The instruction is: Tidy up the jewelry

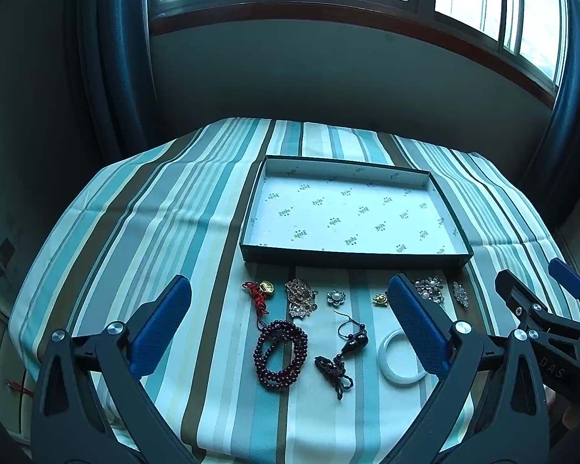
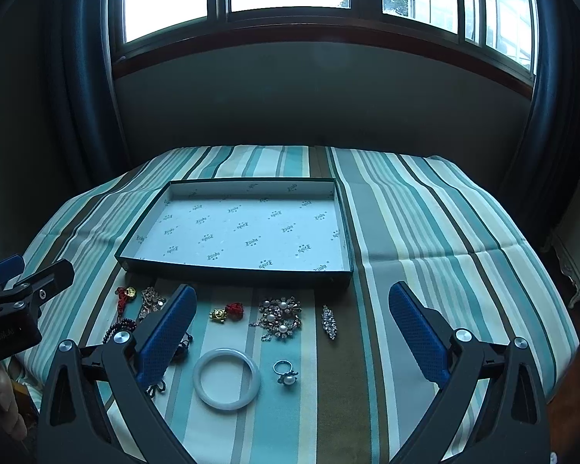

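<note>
So nothing is in the box (image 1: 448, 253) yet; it sits empty mid-table on the striped tablecloth (image 2: 425, 232), and all the jewelry lies in loose rows between its near wall and the table's near edge.

Left hand-held gripper (image 1: 290, 332) has its jaws spread wide, holding nothing, hovering over the dark red bead bracelet (image 1: 280, 355); right hand-held gripper (image 2: 292, 332) is equally wide and empty, over the white bangle (image 2: 227, 379) and pearl ring (image 2: 286, 373).

How I'd run the first pick:
- start with the bangle; rigid, big, easy; pinch across one side of the rim, not across the whole ring, and come down steep so a finger slips inside the hoop
- bead bracelet next for the left; it is coiled in loops, so grab the bunched part, lift slowly, expect it to hang and swing; clear the box's near wall before letting go
- the dark tasselled pendant (image 1: 338, 363) lies just beside the beads; cord ends may be touching them, hard to tell from here; lift apart so nothing drags
- small flat pieces last: gold charm (image 2: 218, 315), pearl brooch (image 2: 280, 319), crystal leaf brooch (image 2: 330, 321), flower pin (image 1: 335, 297); narrow the jaws first, pinch low against the cloth, watch for snagging fabric
- place items spread out in the box, far wall first, so later drops don't land on earlier ones

Keep the two grippers working their own sides; they sit close at the table's near edge.
</note>
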`<state>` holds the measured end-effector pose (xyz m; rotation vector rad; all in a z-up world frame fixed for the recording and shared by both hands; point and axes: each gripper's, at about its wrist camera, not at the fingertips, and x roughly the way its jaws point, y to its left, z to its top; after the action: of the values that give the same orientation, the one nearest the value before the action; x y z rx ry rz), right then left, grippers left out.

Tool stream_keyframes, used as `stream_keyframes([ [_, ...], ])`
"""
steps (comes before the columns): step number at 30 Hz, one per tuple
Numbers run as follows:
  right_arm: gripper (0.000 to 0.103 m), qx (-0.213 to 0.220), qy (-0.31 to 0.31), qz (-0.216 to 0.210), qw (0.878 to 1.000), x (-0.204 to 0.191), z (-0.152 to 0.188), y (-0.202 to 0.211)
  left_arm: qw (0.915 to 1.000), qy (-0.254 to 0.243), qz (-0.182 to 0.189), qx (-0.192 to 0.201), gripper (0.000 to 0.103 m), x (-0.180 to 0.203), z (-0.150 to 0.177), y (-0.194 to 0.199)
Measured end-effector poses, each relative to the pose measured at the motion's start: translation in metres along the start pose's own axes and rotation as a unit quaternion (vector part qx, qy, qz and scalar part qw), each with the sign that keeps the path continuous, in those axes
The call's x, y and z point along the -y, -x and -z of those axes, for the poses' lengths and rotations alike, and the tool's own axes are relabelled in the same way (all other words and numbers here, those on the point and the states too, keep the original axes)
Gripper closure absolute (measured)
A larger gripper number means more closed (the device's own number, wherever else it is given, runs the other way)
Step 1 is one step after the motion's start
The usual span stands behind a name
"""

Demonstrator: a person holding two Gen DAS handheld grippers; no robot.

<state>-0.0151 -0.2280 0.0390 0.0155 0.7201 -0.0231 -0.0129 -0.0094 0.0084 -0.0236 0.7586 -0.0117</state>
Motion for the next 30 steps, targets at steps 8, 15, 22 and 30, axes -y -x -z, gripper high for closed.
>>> stream_keyframes([
  [8,0.004,0.001,0.0,-0.001,1.0,-0.0005,0.0007,0.0003,1.0,-0.001,0.002,-0.004,0.002,0.0004,0.0014,-0.0018],
  [15,0.004,0.001,0.0,0.0,1.0,-0.0007,0.0008,0.0007,1.0,0.0,0.002,-0.005,0.002,-0.0013,0.0019,-0.0029],
  [22,0.004,0.001,0.001,-0.001,1.0,-0.001,0.0015,0.0008,1.0,0.0,0.002,-0.007,0.002,-0.0017,0.0035,-0.0041],
  [30,0.004,0.002,0.001,0.0,1.0,-0.0012,0.0017,0.0008,0.9999,0.0,0.002,-0.01,0.002,-0.0017,0.0047,-0.0056],
])
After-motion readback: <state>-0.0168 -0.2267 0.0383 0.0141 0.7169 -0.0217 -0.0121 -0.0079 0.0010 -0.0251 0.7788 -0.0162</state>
